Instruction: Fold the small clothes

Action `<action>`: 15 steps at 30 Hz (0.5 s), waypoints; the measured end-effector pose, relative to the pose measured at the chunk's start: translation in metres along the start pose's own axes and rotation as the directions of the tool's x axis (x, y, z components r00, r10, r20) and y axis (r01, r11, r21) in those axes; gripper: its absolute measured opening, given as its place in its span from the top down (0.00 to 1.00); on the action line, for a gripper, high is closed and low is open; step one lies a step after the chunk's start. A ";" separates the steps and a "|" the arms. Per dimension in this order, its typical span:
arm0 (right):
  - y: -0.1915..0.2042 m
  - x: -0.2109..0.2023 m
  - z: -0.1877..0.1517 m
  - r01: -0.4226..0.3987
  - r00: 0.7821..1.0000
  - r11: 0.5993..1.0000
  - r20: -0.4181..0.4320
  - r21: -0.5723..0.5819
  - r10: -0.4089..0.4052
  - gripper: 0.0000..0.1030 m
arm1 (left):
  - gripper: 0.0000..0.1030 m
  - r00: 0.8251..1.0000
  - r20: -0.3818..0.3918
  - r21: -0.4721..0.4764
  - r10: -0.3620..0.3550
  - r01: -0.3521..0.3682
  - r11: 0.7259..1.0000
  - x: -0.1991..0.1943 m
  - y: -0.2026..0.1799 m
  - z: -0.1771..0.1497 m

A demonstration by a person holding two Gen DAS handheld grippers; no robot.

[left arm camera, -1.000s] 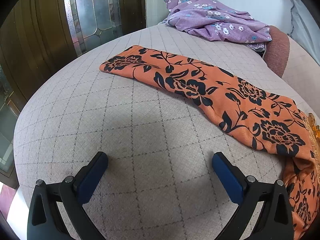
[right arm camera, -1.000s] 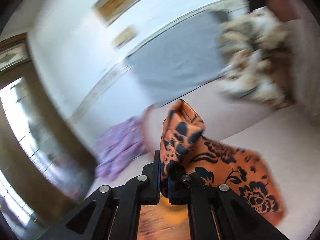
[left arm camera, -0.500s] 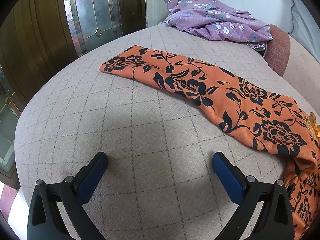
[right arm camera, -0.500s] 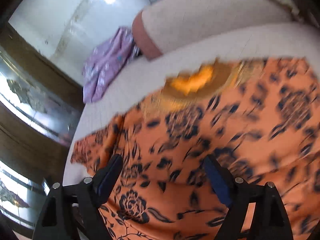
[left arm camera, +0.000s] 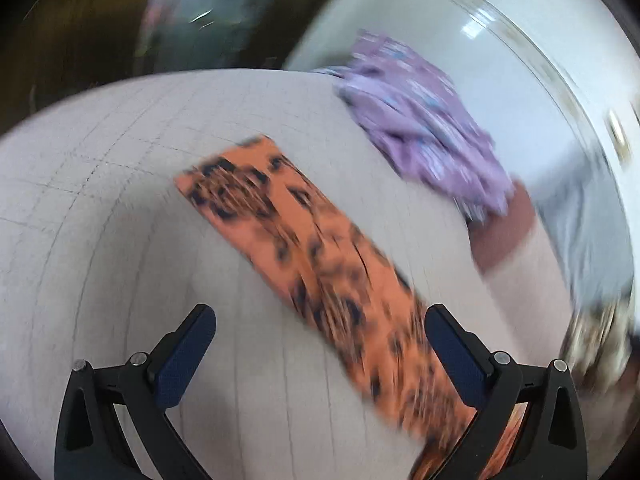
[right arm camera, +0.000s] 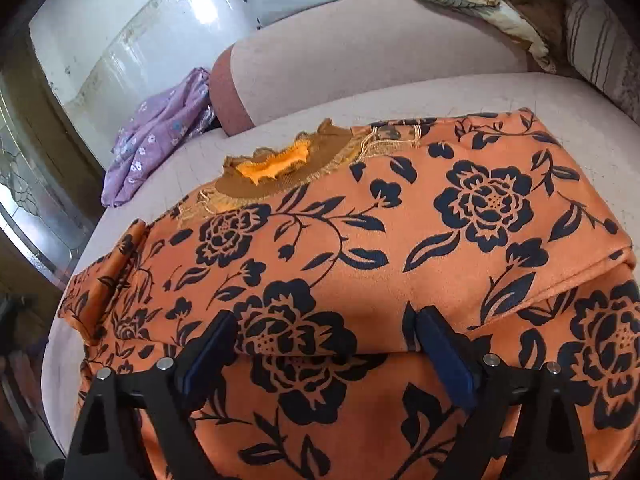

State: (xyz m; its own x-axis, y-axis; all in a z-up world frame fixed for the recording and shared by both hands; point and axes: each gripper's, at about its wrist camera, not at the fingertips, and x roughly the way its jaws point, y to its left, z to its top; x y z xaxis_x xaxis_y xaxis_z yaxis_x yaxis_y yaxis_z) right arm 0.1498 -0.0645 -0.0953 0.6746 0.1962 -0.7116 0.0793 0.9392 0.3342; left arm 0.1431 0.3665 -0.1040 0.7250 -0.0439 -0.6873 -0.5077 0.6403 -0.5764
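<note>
On the bed's left half, as the left wrist view has it, the left gripper (left arm camera: pixel 320 356) hangs over the bare quilted bedspread (left arm camera: pixel 120 208) with its jaws spread wide and nothing between them. The picture is smeared, so fine detail is lost. The orange floral garment (left arm camera: pixel 320 268) shows there as one long sleeve-like strip running from the upper left down to the lower right, where it passes behind the gripper's right-hand finger. So the strip's far end lies ahead of this gripper and a little to the left, and its long axis runs slantwise across the gripper's line of sight rather than along it. A crumpled purple garment (left arm camera: pixel 424 128) sits farther back near the wall, apart from the orange one.

Further right, the right gripper (right arm camera: pixel 320 354) is down on the body of the orange floral garment (right arm camera: pixel 400 220). Its jaws have just been opening and now stand wide; a folded edge of cloth lies between them, but the pads do not look to be pressing on it. The collar (right arm camera: pixel 280 168) points away from this gripper.

To my eye the outstretched sleeve is the piece yet to be brought in, and the left gripper is the nearer one to its free end.
</note>
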 end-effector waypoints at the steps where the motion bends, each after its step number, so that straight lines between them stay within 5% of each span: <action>1: 0.001 0.000 0.003 0.000 1.000 1.000 -0.006 -0.002 0.000 0.06 | 0.00 1.000 -0.006 -0.033 0.006 -0.006 0.999 0.007 0.005 0.008; 3: 0.004 0.001 0.004 -0.001 1.000 1.000 -0.012 -0.019 0.001 0.04 | 0.07 0.999 -0.041 -0.182 0.001 -0.009 0.983 0.032 0.028 0.030; 6: 0.006 0.002 0.004 -0.003 1.000 1.000 -0.007 -0.022 0.003 0.04 | 0.14 1.000 -0.020 -0.232 0.021 -0.025 0.972 0.041 0.032 0.042; 7: 0.007 0.003 0.005 -0.004 1.000 1.000 -0.007 -0.022 0.003 0.03 | 0.33 0.999 -0.019 -0.224 0.039 -0.042 0.974 0.042 0.029 0.043; 8: 0.007 0.004 0.003 -0.004 1.000 1.000 -0.008 -0.025 0.004 0.02 | 0.76 0.996 -0.020 -0.200 0.088 -0.091 0.976 0.044 0.026 0.044; 9: 0.006 0.005 0.000 -0.004 1.000 1.000 -0.010 -0.029 0.004 0.02 | 1.00 0.988 -0.049 -0.176 0.147 -0.153 0.972 0.051 0.025 0.046; 12: 0.005 0.008 -0.006 0.000 1.000 0.999 -0.014 -0.040 0.000 0.01 | 0.96 0.982 -0.068 -0.163 0.176 -0.185 0.969 0.058 0.021 0.050; 15: 0.003 0.006 -0.005 -0.009 1.000 0.999 -0.011 -0.032 0.009 0.01 | 0.97 0.976 0.055 0.032 0.213 -0.215 0.976 0.031 -0.037 0.053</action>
State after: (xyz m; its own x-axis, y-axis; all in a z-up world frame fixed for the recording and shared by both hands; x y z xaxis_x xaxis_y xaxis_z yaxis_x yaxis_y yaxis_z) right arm 0.1505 -0.0589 -0.1010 0.6670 0.2075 -0.7156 0.0495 0.9460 0.3205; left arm 0.2088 0.3820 -0.0805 0.6245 0.1354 -0.7692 -0.6363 0.6593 -0.4005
